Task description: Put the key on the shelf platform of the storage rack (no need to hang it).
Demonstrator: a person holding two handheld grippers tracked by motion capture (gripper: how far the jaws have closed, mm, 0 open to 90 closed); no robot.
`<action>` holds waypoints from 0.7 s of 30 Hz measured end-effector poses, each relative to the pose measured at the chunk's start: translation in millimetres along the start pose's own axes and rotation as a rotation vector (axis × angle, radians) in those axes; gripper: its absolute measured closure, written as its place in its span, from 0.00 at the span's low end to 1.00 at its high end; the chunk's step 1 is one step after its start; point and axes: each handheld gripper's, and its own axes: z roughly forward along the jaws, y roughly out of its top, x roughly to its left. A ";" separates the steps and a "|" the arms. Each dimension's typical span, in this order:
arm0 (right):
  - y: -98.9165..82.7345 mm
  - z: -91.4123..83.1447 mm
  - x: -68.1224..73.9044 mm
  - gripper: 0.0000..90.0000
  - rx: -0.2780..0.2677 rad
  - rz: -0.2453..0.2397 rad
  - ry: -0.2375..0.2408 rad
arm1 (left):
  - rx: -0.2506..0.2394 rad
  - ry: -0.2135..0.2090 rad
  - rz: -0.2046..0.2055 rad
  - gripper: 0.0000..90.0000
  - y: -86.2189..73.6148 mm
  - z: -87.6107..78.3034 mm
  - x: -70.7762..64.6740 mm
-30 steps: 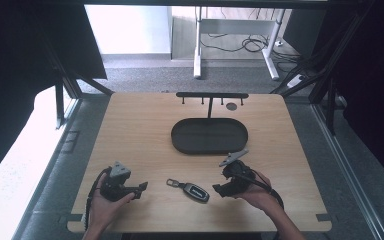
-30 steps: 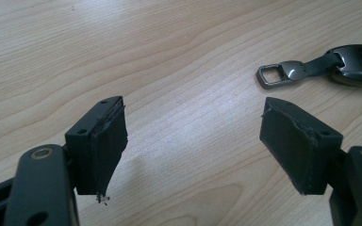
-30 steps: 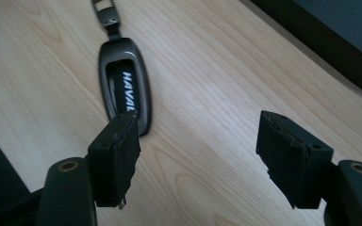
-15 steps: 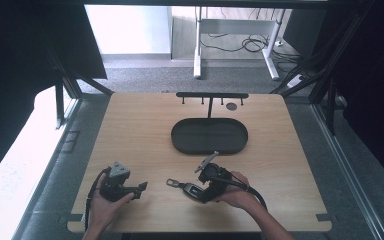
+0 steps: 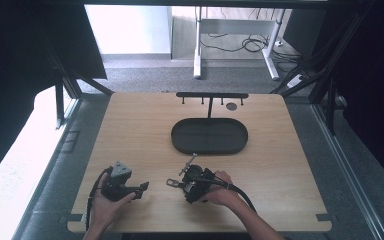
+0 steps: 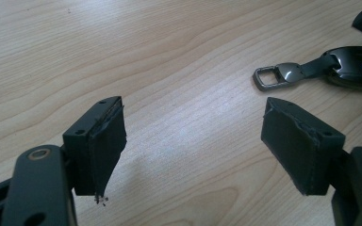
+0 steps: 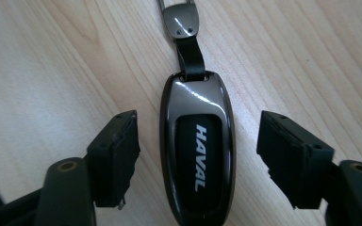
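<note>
The table (image 5: 130,130) lies bare along its left and right edges and across its near strip beside the key fob (image 7: 197,155). Mid-table, toward the far edge, the oval black tray (image 5: 209,136) blocks passage, with the hook rack (image 5: 211,95) standing just behind it.

Grey carpet floor (image 5: 145,75), white desk legs (image 5: 198,40)

Right gripper (image 5: 182,184) now shifted toward nine o'clock, onto the key fob (image 7: 197,148). Jaws just closing slightly, straddling the fob with gaps either side.
</note>
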 end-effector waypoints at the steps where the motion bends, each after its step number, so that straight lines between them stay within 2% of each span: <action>1: 0.9 2.7 0.1 0.35 0.008 -0.004 -0.004 | 0.000 0.001 0.000 0.25 0.0 0.2 0.1; 7: 4.6 11.7 0.2 0.43 0.036 -0.010 -0.015 | -0.003 0.002 -0.004 0.25 -0.1 0.0 0.6; 11: 5.0 16.9 -1.5 0.51 0.057 -0.005 0.003 | -0.005 0.002 -0.007 0.25 -0.1 0.0 0.4; 15: 6.0 17.5 -5.5 0.54 0.060 0.006 0.032 | -0.004 0.002 -0.006 0.25 0.0 0.2 0.2; 21: 5.8 16.1 -10.9 0.55 0.072 0.016 0.051 | -0.006 0.005 -0.001 0.25 0.0 0.4 -0.1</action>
